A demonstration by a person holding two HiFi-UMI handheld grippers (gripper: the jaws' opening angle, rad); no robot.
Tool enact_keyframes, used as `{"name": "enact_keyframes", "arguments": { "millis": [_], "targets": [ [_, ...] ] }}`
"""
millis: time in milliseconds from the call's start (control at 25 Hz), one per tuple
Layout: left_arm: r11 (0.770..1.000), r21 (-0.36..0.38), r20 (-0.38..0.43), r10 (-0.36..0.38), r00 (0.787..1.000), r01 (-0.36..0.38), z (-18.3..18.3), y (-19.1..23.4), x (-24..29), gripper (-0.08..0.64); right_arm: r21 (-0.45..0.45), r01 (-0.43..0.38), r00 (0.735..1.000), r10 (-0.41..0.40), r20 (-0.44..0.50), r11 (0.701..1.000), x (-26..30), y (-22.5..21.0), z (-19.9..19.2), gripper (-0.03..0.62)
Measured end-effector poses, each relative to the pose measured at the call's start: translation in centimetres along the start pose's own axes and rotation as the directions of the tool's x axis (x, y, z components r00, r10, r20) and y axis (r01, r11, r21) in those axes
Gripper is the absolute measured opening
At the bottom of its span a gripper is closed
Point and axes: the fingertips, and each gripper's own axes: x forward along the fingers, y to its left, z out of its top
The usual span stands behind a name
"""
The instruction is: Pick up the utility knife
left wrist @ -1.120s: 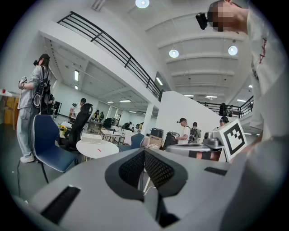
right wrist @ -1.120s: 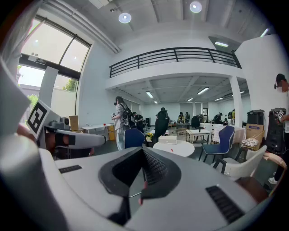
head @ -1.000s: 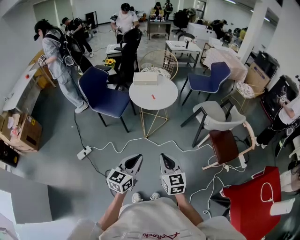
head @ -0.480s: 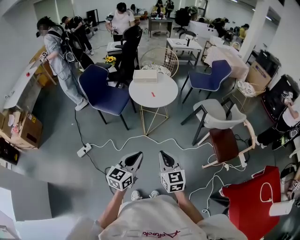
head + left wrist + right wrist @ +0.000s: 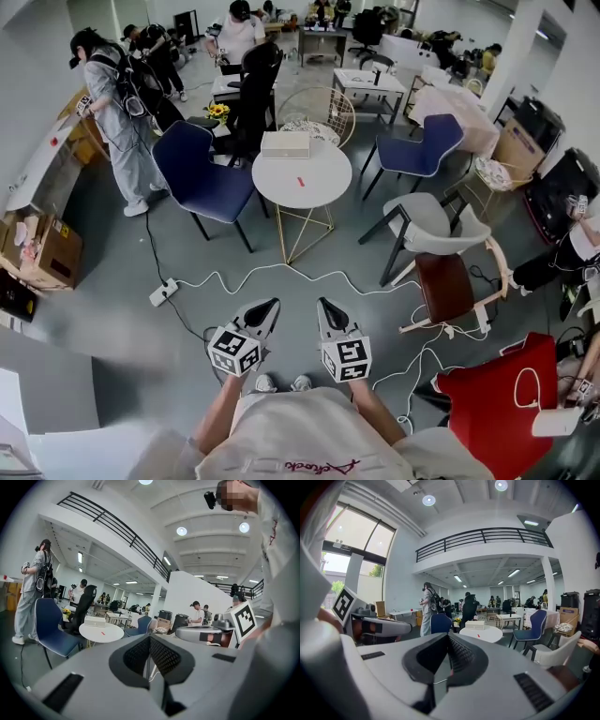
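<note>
The utility knife [image 5: 300, 181] is a small red thing lying on the round white table [image 5: 323, 187] ahead, beside a white box [image 5: 285, 143]. It also shows as a red speck [image 5: 103, 633] in the left gripper view and as one [image 5: 478, 635] in the right gripper view. My left gripper [image 5: 272, 306] and right gripper [image 5: 324, 305] are held side by side above the floor, well short of the table. Both point toward it. The left gripper [image 5: 150, 641] is shut and holds nothing, and so is the right gripper [image 5: 449, 641].
A white cable [image 5: 281, 270] and a power strip [image 5: 161, 292] lie on the floor between me and the table. A blue chair [image 5: 202, 178] stands left of it, a grey chair [image 5: 427, 230] and a brown one [image 5: 448, 291] to the right. A person [image 5: 117, 122] stands far left.
The grippers have drifted slightly forward together, still shut. The person at the far left has stepped along the wall.
</note>
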Motion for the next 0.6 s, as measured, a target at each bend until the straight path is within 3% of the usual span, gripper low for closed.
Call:
{"name": "enact_keyframes", "arguments": {
  "millis": [600],
  "targets": [
    [0.999,-0.003,-0.012,0.051,0.999,-0.051,-1.9,-0.9,2.0,0.012,0.025,-0.024,1.000,0.024,-0.010,0.999,-1.6,-3.8,-2.3,0.017]
  ]
}}
